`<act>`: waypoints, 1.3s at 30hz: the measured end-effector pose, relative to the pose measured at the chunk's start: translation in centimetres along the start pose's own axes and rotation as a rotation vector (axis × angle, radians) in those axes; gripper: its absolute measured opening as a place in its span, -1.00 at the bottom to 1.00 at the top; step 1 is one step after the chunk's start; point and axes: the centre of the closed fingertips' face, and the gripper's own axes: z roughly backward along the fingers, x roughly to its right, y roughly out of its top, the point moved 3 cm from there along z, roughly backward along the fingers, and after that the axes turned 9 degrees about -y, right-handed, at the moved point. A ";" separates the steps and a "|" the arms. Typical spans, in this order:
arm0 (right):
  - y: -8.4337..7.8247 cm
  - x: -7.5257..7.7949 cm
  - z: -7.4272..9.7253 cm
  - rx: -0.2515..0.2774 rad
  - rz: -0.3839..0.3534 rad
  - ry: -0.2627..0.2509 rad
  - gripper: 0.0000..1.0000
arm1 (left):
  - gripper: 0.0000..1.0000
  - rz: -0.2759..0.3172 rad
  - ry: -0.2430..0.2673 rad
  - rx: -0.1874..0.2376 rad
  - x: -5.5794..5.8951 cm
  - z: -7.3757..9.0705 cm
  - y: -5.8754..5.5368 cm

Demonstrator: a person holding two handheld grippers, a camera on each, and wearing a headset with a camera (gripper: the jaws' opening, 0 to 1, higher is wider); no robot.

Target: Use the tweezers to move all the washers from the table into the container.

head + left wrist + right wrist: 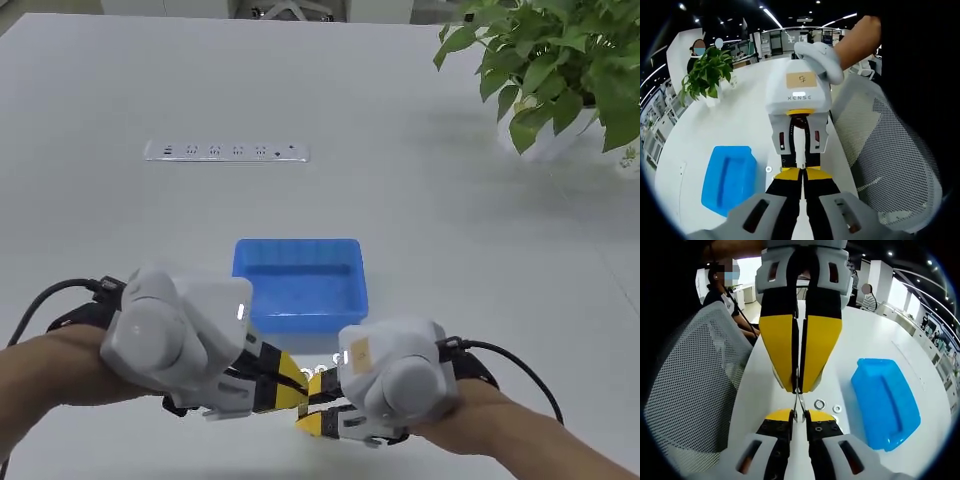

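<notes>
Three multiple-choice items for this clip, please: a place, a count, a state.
1. The blue container sits: A beyond the left gripper and right gripper; B against the plant pot; C on a chair.
2. Washers on the table, right gripper view: A none; B two; C five.
3. Right gripper's jaws: A wide open; B shut on the tweezers; C clamping the container.
A: it lies past both in the head view. B: two rings lie beside the jaws. B: thin metal sits between them.

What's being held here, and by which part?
The tweezers, pinched by both grippers: left gripper along the arms, right gripper at one end; which end is unclear.
</notes>
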 end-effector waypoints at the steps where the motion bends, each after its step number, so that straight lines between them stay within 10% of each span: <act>1: 0.0 0.0 0.0 0.001 0.000 0.000 -0.76 | -0.91 0.003 0.000 0.001 0.0 0.0 0.0; 39: -1.1 2.3 3.0 0.012 -0.071 -0.110 -0.60 | -0.91 -0.006 0.026 0.058 -2.2 -0.3 2.0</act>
